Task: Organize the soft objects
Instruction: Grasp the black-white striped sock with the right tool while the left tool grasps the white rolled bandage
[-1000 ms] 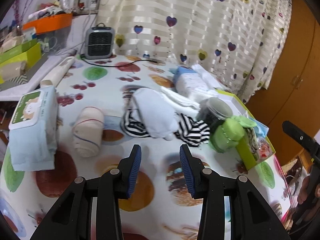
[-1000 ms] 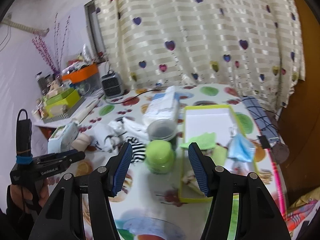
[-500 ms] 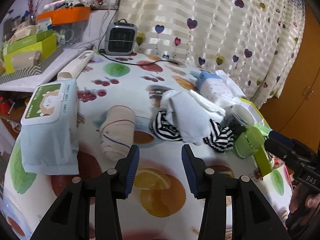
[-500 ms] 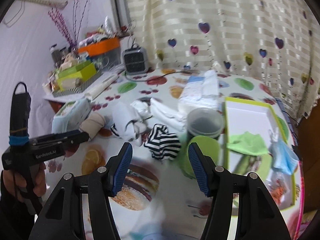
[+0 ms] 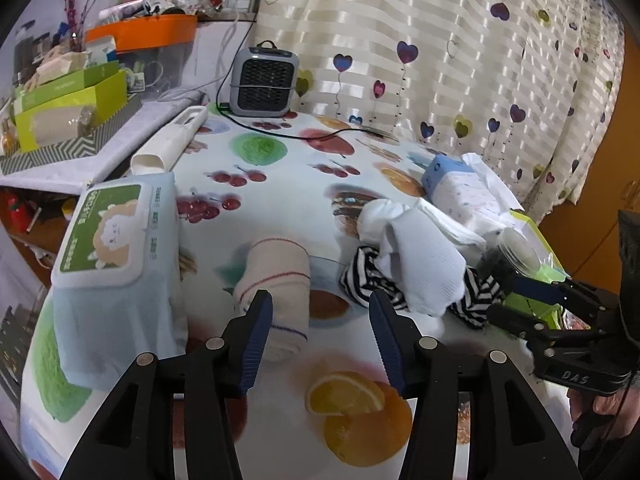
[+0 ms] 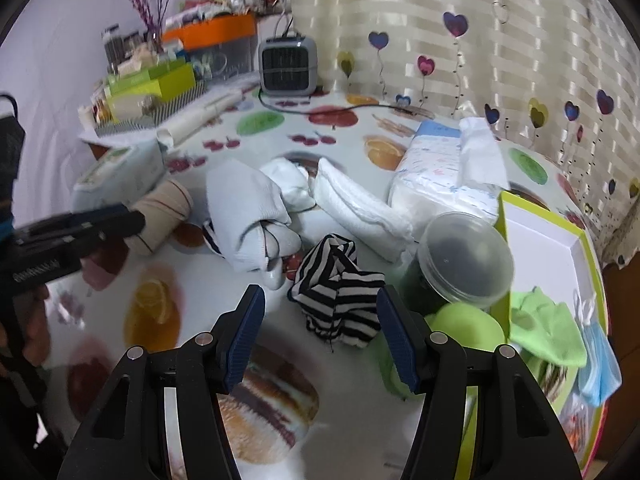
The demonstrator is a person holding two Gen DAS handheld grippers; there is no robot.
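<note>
On the fruit-print tablecloth lie a rolled beige sock (image 5: pixel 276 276), a heap of white socks (image 5: pixel 416 256) and a black-and-white striped sock (image 6: pixel 340 296). My left gripper (image 5: pixel 320 312) hovers low over the cloth. Its jaws are opening with nothing between them, and the beige sock (image 6: pixel 164 212) lies just beyond its left finger. My right gripper (image 6: pixel 320 308) stands open with the striped sock just ahead between its fingertips, not touched. Each gripper shows in the other's view: the right gripper (image 5: pixel 532 292) at the right edge, the left gripper (image 6: pixel 100 220) at the left edge.
A wet-wipes pack (image 5: pixel 108 248) lies at the left. A folded white towel (image 6: pixel 360 204), a diaper pack (image 6: pixel 436 168), a clear jar (image 6: pixel 468 256) and a green-lidded cup (image 6: pixel 468 328) crowd the right. A yellow-green box (image 6: pixel 560 236) holds a green cloth (image 6: pixel 548 328) and a blue mask (image 6: pixel 600 360).
My left gripper has slid toward the beige sock and its jaws have widened. My right gripper has swung left and down, from over the green cup and box to the striped sock.
</note>
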